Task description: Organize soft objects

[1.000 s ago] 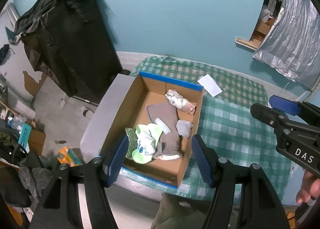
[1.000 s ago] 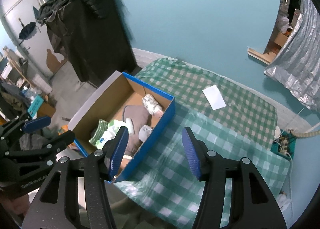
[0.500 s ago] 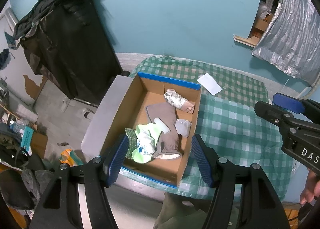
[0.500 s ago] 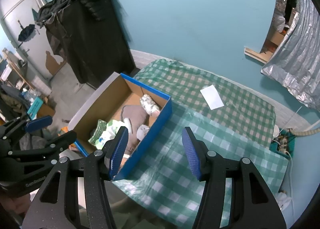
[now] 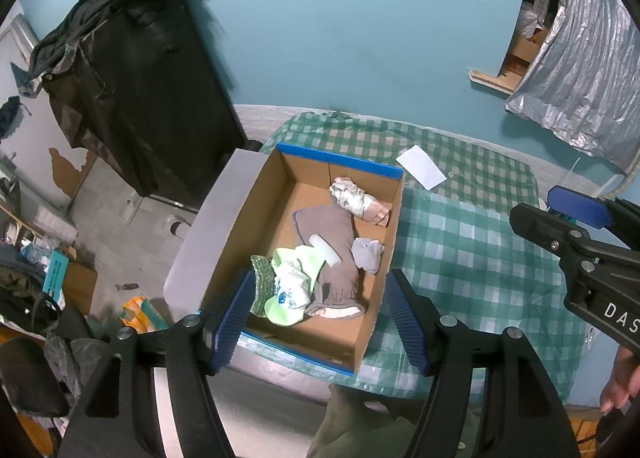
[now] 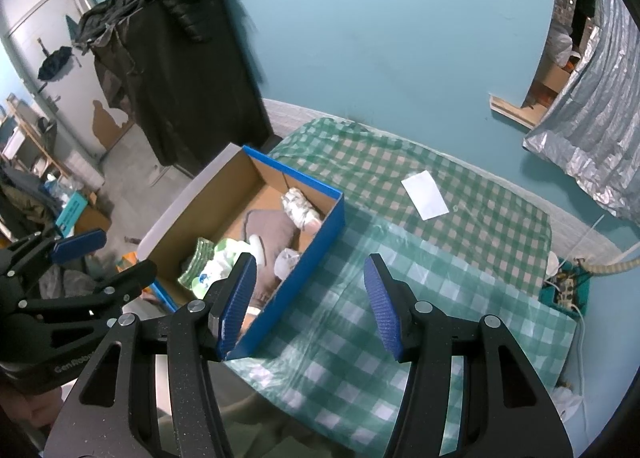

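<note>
Soft cloth pieces [image 5: 332, 254] all lie inside the blue-edged cardboard box [image 5: 340, 160]; both the left gripper [image 5: 322, 316] and right gripper [image 6: 310, 304] hang wide and empty, so little looks left.

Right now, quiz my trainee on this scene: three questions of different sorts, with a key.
1. True or false: the white card lies inside the box.
2. Multiple choice: the left tongs are A) shut on the brown cloth, B) open with nothing between them, C) shut on the box wall.
3. Fill in: the box sits on a green checked ____.

Key: 1 false, the card lies on the cloth beyond the box. 2 B, and the jaws have just been opening. 3 tablecloth.
</note>
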Tool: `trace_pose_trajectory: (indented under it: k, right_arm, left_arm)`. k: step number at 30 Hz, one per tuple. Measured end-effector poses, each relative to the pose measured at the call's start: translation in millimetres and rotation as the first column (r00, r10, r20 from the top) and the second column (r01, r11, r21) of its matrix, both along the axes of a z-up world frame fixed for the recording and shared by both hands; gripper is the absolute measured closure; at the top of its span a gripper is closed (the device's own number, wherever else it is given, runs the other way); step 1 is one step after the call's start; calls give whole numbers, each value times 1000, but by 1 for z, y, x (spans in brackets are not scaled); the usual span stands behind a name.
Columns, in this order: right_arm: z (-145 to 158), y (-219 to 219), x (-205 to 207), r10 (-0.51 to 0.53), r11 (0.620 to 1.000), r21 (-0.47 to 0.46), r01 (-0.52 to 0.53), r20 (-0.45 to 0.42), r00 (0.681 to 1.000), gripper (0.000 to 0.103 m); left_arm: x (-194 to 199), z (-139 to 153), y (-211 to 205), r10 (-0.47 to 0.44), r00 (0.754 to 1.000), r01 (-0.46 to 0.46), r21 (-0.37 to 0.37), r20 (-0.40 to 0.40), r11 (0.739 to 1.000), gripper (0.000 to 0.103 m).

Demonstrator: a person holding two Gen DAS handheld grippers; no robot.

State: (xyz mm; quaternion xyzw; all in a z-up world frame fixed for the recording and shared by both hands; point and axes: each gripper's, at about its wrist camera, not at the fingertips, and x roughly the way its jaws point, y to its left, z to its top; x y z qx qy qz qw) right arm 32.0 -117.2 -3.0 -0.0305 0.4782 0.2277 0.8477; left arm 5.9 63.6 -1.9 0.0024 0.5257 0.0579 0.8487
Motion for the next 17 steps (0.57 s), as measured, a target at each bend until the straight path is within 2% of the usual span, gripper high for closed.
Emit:
trace_pose_trajectory:
  k: [12, 14, 17]
  right_arm:
    - [2, 1, -4, 7, 1000, -1, -7, -4, 1000, 47]
    - [2, 1, -3, 8, 1000, -3, -8, -5, 1000, 47]
    - [3, 2, -5, 9, 1000, -3, -9, -8, 1000, 47]
  left_arm:
    - [1, 0, 0, 0, 1000, 0, 0, -1, 1000, 34]
    - [1, 0, 0, -1, 1000, 1, 1, -2, 1000, 29]
    - [-1, 0, 1, 1, 1000, -1, 5, -3, 1000, 28]
